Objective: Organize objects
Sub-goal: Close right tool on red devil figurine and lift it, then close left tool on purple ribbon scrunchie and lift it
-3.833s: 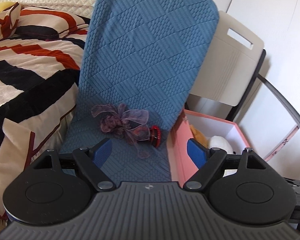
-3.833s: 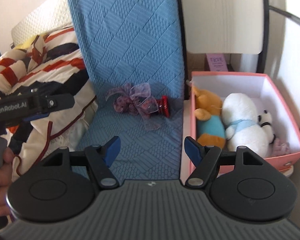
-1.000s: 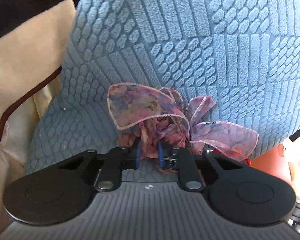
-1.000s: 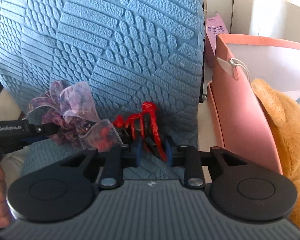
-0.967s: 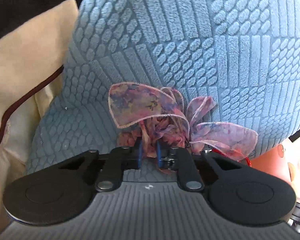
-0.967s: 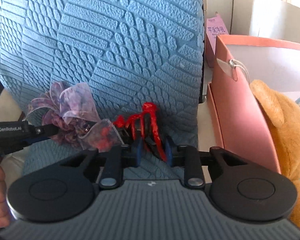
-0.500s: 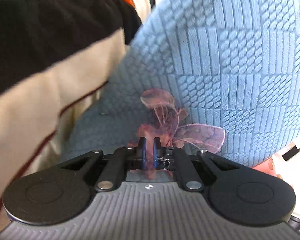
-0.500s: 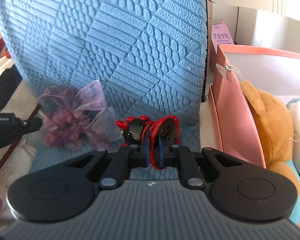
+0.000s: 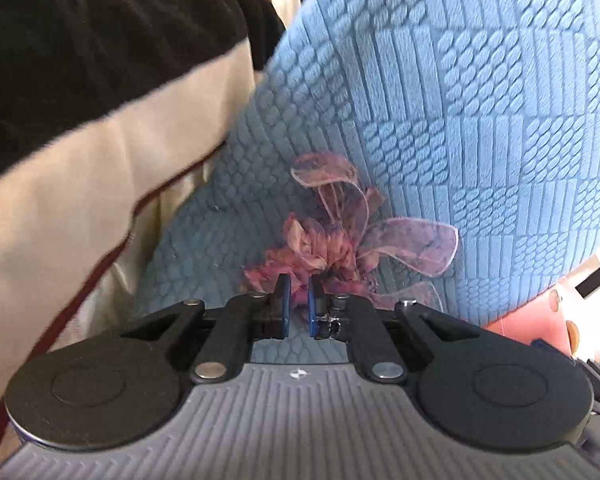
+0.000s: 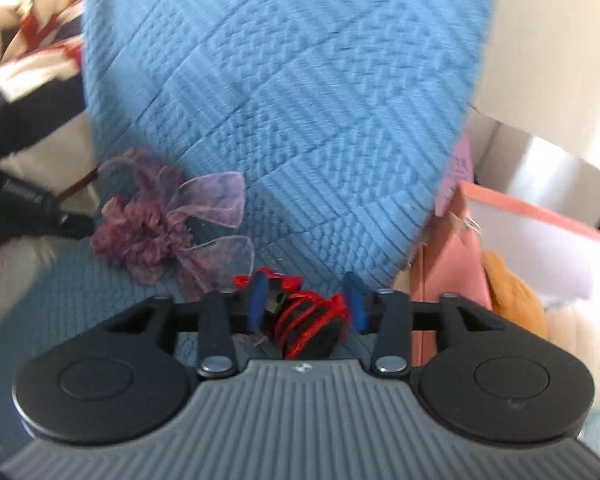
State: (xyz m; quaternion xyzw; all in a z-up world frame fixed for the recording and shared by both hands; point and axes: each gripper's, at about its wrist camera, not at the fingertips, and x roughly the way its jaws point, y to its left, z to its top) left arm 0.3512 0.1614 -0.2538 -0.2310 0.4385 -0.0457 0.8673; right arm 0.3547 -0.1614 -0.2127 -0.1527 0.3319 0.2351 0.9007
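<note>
A purple ribbon hair bow (image 9: 332,240) lies on the blue quilted chair seat (image 9: 204,232). My left gripper (image 9: 298,300) is nearly shut, its blue pads pinching the bow's ruffled edge. The bow also shows in the right wrist view (image 10: 168,224). A red and black hair clip (image 10: 308,316) sits between the fingers of my right gripper (image 10: 306,292), whose jaws stand apart around it; the clip rests loose against the gripper body. The left gripper's body (image 10: 28,208) shows at the left edge of the right wrist view.
A pink box (image 10: 448,264) with an orange plush toy (image 10: 512,292) and a white plush stands right of the chair. The blue chair back (image 10: 284,92) rises just behind the objects. A striped bed cover (image 9: 80,120) lies to the left.
My right gripper has opened; half a second ago it was shut on the red clip, which now lies loose between the fingers. The left gripper stays pinched on the bow and has lifted slightly.
</note>
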